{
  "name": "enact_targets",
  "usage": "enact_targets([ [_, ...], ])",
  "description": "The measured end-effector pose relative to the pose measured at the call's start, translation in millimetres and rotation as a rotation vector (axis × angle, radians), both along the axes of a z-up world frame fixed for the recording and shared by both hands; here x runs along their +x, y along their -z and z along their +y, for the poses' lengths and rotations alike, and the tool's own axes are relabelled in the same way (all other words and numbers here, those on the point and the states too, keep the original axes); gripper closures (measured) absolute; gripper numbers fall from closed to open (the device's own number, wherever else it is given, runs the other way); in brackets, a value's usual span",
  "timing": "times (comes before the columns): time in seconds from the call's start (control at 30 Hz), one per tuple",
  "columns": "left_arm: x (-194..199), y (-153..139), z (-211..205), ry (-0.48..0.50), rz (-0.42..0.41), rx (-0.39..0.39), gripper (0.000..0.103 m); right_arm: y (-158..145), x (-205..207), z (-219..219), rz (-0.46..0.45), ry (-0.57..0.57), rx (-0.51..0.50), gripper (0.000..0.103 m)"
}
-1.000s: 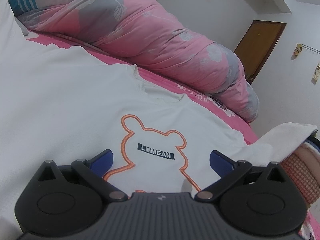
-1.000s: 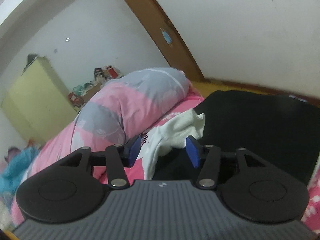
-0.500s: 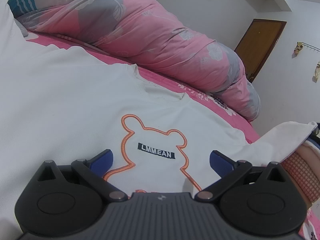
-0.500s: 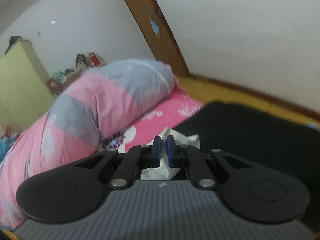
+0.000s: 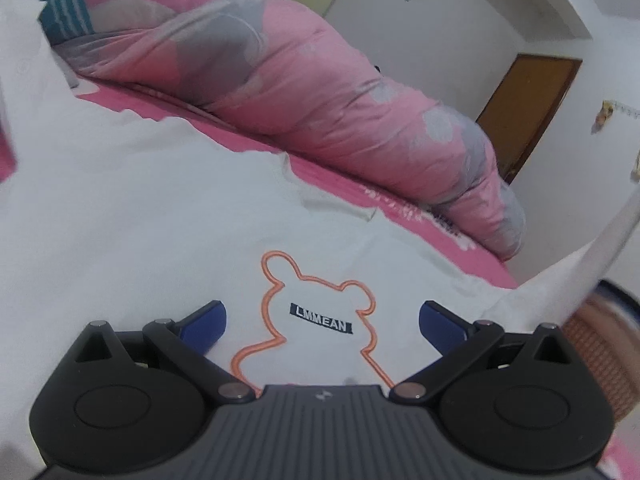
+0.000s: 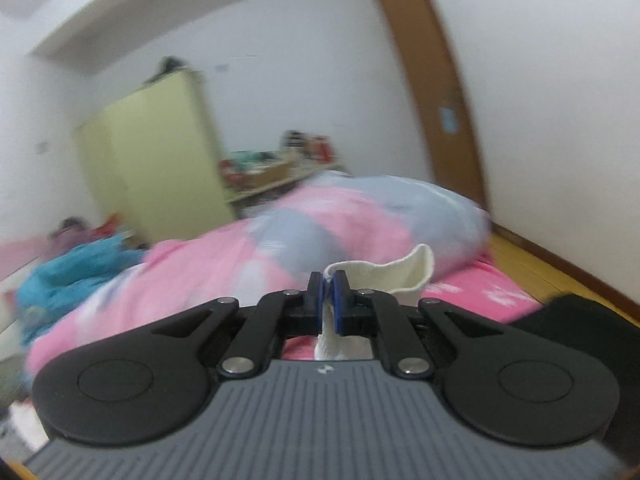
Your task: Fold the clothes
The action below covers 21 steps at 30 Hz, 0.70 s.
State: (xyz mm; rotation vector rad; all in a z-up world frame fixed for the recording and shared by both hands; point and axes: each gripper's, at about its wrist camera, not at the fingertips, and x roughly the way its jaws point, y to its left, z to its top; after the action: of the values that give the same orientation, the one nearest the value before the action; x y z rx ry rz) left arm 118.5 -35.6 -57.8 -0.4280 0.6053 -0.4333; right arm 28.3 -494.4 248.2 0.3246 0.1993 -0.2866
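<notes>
A white T-shirt (image 5: 160, 216) with an orange bear outline and an "LMMEAN" label lies spread on the pink bed. My left gripper (image 5: 320, 320) is open and empty, low over the bear print. My right gripper (image 6: 329, 298) is shut on the white sleeve (image 6: 404, 276) and holds it lifted above the bed. In the left wrist view that sleeve (image 5: 592, 264) rises at the right edge, blurred, by the person's wrist.
A rolled pink and grey duvet (image 5: 320, 100) lies along the far side of the bed. A black cloth (image 6: 580, 328) lies at the right. A yellow wardrobe (image 6: 152, 160), a cluttered shelf and a brown door (image 5: 524, 112) stand beyond.
My right gripper closed on the white sleeve and lifted it up off the bed, swinging its view upward. My left gripper stayed open over the bear print.
</notes>
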Motion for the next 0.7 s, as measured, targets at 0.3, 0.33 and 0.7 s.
enact_targets([
  [0.3,-31,-28,63,-0.025,0.037,0.012,0.0,-7,79,163,0.022,-0.366,-0.082,0.1],
  [0.33,-34,-30,69,-0.027,0.041,0.014,0.0,1,91,181,0.032,-0.406,-0.082,0.1],
  [0.7,-57,-33,93,-0.029,0.07,0.078,0.0,142,164,276,0.262,-0.673,0.126,0.096],
])
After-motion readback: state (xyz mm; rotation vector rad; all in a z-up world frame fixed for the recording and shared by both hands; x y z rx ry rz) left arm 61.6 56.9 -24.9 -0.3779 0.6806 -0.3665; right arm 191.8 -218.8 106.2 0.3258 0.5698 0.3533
